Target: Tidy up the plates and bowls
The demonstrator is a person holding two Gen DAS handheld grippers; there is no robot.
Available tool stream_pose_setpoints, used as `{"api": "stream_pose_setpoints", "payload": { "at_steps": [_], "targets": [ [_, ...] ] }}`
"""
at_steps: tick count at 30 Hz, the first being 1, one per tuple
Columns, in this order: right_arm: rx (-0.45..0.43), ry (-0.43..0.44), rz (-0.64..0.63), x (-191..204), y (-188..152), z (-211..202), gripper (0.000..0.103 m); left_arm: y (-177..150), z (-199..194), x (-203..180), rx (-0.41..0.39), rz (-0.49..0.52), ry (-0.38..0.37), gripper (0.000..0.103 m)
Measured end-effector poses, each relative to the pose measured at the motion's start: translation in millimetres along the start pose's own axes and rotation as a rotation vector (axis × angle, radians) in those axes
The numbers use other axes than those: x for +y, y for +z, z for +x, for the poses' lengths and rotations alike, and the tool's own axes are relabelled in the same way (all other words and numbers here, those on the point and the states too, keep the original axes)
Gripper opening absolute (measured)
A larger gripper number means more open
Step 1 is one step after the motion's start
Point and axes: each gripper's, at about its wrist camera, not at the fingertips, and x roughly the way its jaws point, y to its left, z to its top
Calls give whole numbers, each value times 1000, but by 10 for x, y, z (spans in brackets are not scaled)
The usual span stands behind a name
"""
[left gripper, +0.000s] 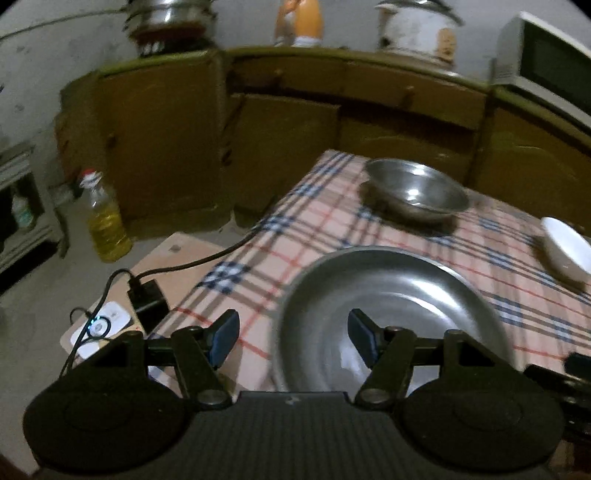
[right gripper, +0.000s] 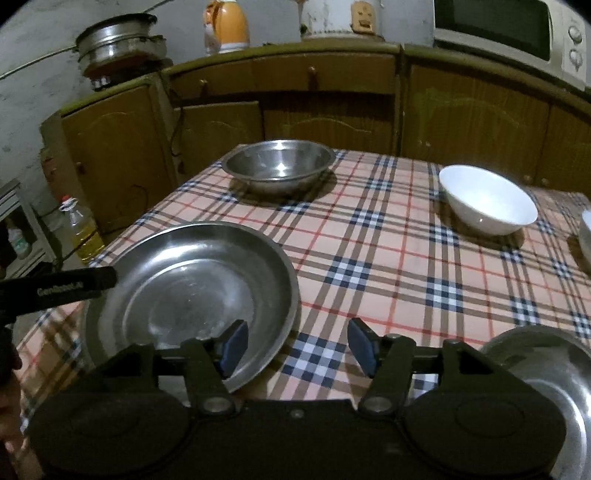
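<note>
The steel plate (right gripper: 188,291) sits near the table's (right gripper: 388,258) front left corner. Both the left gripper (left gripper: 291,336) and right gripper (right gripper: 297,345) gape, empty. It looks light, stiff and slippery; pinch its thin rim.

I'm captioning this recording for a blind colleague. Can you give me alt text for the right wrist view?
The right gripper, jaws open and empty, hovers over a plaid tablecloth beside a wide steel plate at left. Farther back sit a steel bowl and a white bowl, with wooden cabinets and a microwave behind.
</note>
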Motion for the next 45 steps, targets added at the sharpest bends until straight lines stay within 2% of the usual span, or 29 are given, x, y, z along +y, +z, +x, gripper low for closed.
{"api": "stream_pose_setpoints", "payload": {
  "at_steps": [3,5,7,8,10,12,14,15,22,31,36,45],
  "targets": [
    [21,23,33,-25,30,131,73,34,107,39,23,-5,-5,63],
    [39,36,45,-24,39,214,73,33,139,33,38,4,-21,51],
    [61,48,46,-9,40,298,73,28,175,15,58,8,-30,34],
    [70,66,49,-7,38,335,72,26,190,11,68,9,-34,32],
    [88,91,60,9,44,391,56,11,215,24,68,10,-26,17],
    [92,73,51,35,49,410,42,7,229,35,65,3,-24,14],
    [92,66,60,-5,55,399,29,4,192,45,47,-3,-25,12],
    [93,64,70,-41,63,390,28,8,177,41,39,-5,-34,11],
    [32,41,57,-219,122,58,27,-84,-70,-82,-12,6,-91,10],
    [-55,1,51,-472,107,-579,27,-102,-611,-367,-86,35,-132,10],
    [-100,-34,72,-695,57,-974,27,-100,-925,-626,-131,78,-172,10],
    [-157,-109,169,-1268,-99,-1591,27,-127,-1277,-1188,-145,161,-274,11]
  ]
}}
